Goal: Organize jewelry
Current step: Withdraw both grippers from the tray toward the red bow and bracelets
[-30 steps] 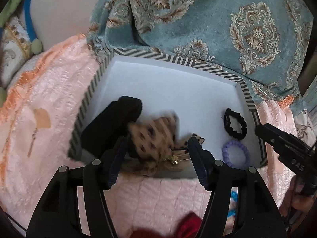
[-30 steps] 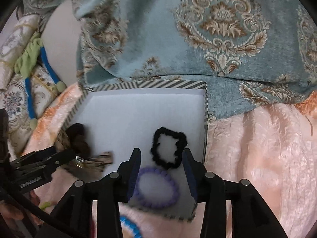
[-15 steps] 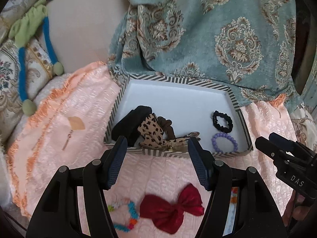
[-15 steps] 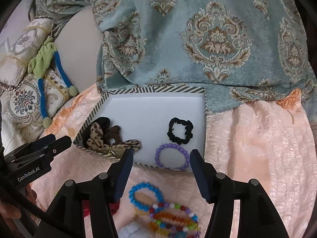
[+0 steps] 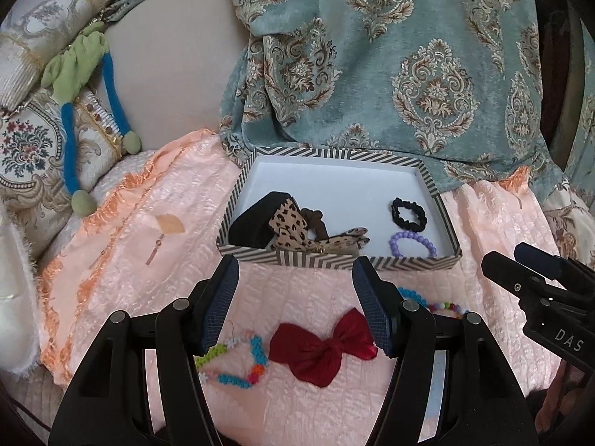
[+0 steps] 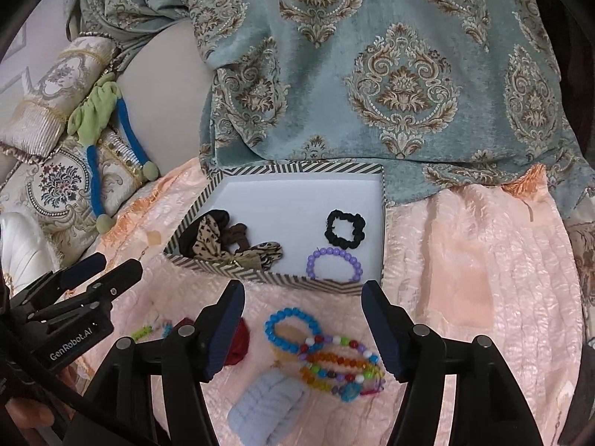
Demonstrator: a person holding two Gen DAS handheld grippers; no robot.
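A striped box [image 5: 331, 260] [image 6: 260, 278] sits on the peach quilt. It holds a leopard-print hair bow [image 5: 297, 228] [image 6: 212, 239], a black scrunchie [image 5: 408, 214] [image 6: 345, 229] and a purple bead bracelet [image 5: 412, 243] [image 6: 334, 264]. My left gripper [image 5: 295, 308] is open and empty, above a red bow [image 5: 321, 347] and a multicoloured bead bracelet [image 5: 238, 358]. My right gripper [image 6: 303, 325] is open and empty, above a blue bead bracelet [image 6: 292, 329] and a pile of coloured bead bracelets [image 6: 340, 366].
A light blue fabric piece [image 6: 266, 410] lies near the beads. A teal patterned blanket [image 5: 390, 63] drapes behind the box. Embroidered cushions [image 5: 33, 141] and a green-and-blue cord [image 5: 85, 85] lie at the left. A small earring [image 5: 156, 249] lies on the quilt.
Both grippers have pulled back and up from the box, empty. The leopard bow now lies in the box, and loose jewelry on the quilt has come into view.
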